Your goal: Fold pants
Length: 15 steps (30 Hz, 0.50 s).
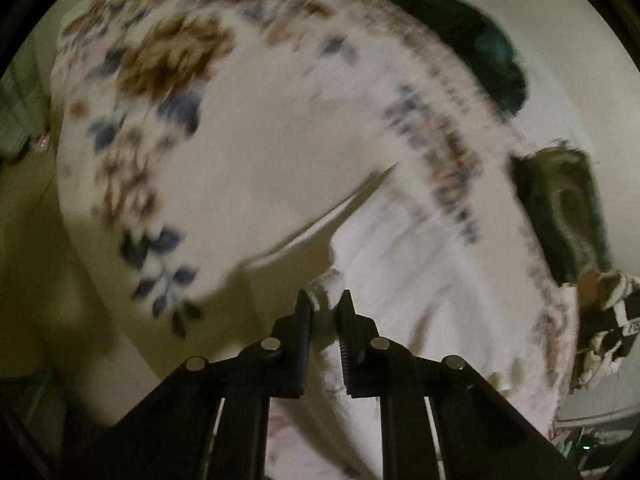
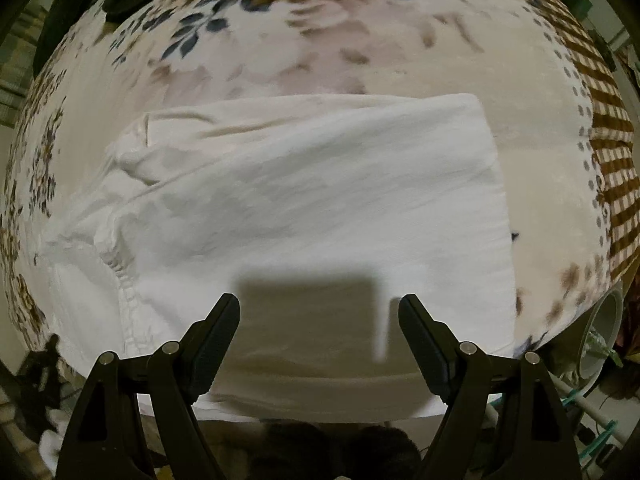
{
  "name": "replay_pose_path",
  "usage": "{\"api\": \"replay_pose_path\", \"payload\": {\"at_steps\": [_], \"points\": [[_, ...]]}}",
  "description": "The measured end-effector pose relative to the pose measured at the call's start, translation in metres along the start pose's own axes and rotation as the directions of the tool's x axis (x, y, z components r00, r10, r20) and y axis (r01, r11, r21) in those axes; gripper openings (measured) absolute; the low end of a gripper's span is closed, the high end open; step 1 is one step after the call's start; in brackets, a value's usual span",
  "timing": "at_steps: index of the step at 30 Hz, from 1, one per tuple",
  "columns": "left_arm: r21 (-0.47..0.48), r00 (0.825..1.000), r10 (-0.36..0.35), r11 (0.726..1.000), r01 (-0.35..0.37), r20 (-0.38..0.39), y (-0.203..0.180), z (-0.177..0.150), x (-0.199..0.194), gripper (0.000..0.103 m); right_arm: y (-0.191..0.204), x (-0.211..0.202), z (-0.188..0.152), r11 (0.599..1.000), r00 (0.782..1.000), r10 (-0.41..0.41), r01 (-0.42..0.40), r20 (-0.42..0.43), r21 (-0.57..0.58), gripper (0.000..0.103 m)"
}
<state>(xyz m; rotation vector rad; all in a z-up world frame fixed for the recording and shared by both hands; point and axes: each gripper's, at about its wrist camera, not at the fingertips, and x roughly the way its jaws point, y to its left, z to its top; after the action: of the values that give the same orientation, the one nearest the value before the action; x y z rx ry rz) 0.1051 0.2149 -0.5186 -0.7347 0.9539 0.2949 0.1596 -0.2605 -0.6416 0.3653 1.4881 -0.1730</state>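
White pants (image 2: 304, 200) lie folded on a floral bedspread (image 2: 328, 60), with the gathered waistband at the left. My right gripper (image 2: 320, 312) is open and empty, hovering over the near edge of the pants. My left gripper (image 1: 325, 304) is shut on a bunched white edge of the pants (image 1: 400, 280) and holds it above the bedspread (image 1: 248, 128). The left wrist view is blurred by motion.
Dark green clothing (image 1: 480, 52) lies at the bed's far edge, and a camouflage-patterned item (image 1: 568, 212) at the right. A white cup-like object (image 2: 600, 332) and clutter sit beside the bed at the lower right. The checked border (image 2: 612, 160) marks the bedspread's right side.
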Motion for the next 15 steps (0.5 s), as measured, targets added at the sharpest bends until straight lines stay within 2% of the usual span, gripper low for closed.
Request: {"api": "replay_pose_path", "payload": {"at_steps": [3,6,8,12,15], "points": [[0.014,0.999,-0.029,0.999,0.028,0.025,-0.011,0.009,-0.006,0.01,0.003,0.001,-0.003,1.0,1.0,0.003,-0.003,0.002,0.005,0.084],[0.0,0.999,0.025,1.0,-0.025,-0.021,0.001,0.012,0.025,0.01,-0.004,0.003,-0.009,1.0,1.0,0.01,-0.01,-0.006,0.026,0.084],[-0.013,0.995,0.069,0.997,-0.07,-0.078,0.016,0.008,0.049,0.01,-0.013,0.003,-0.015,0.999,1.0,0.017,-0.016,-0.01,0.043,0.084],[-0.062,0.993,0.006,0.998,-0.013,-0.114,0.03,0.007,0.043,0.017,-0.021,-0.002,-0.021,0.998,1.0,0.026,-0.026,-0.006,0.051,0.084],[-0.143,0.994,-0.06,0.989,0.046,-0.094,0.044,0.003,0.026,0.034,-0.024,-0.005,-0.025,0.998,0.999,0.043,-0.042,-0.008,0.053,0.084]]}}
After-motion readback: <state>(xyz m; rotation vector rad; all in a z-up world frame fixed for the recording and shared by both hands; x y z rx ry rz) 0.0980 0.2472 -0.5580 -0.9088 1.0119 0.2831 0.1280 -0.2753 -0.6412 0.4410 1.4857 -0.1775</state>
